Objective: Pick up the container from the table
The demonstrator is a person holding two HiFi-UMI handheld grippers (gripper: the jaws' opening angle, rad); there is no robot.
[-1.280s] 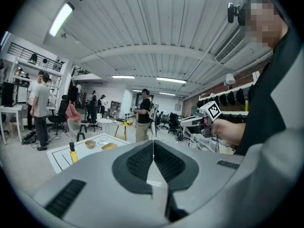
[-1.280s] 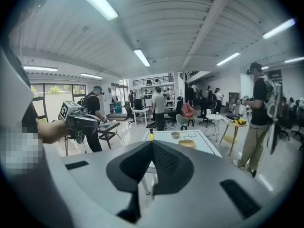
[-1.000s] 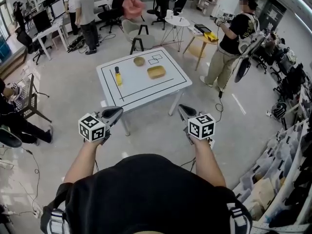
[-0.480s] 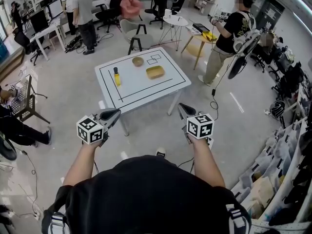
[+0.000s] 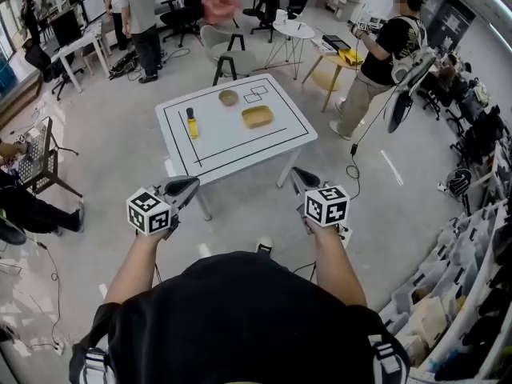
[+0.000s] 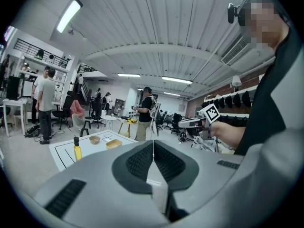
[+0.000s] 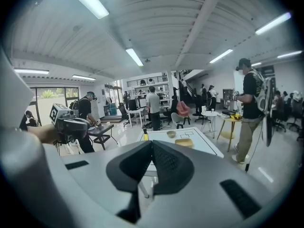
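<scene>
1. Left gripper [image 5: 191, 186]: held out in front of the person at the head view's left, with its marker cube [image 5: 150, 210] nearest the camera. In the left gripper view the two dark pads meet along one thin line and nothing lies between them.
2. Right gripper [image 5: 298, 179]: held out at the head view's right, roughly level with the left one, and carrying its own marker cube [image 5: 326, 205]. In the right gripper view its jaws are pressed together and hold nothing.
3. Table [image 5: 232, 146]: white and square, with a black line drawn round its top just inside the edge. It stands on the grey floor ahead of both grippers.
4. Container [image 5: 257, 117]: shallow, rectangular and tan-yellow. It rests on the table inside the black line, toward the far right part of the top. It touches no other item and is well apart from both grippers.
5. Bowl [image 5: 229, 98]: small, round and tan, on the table beyond and to the left of the container.
6. Bottle [image 5: 192, 124]: yellow with a dark cap, standing upright on the table's left part, well apart from the container.
7. Outlined rectangles [image 5: 256, 95]: two, drawn on the tabletop just right of the bowl and beyond the container.
8. Person [image 5: 382, 58]: stands beyond the table's right side in a dark top and light trousers.
</scene>
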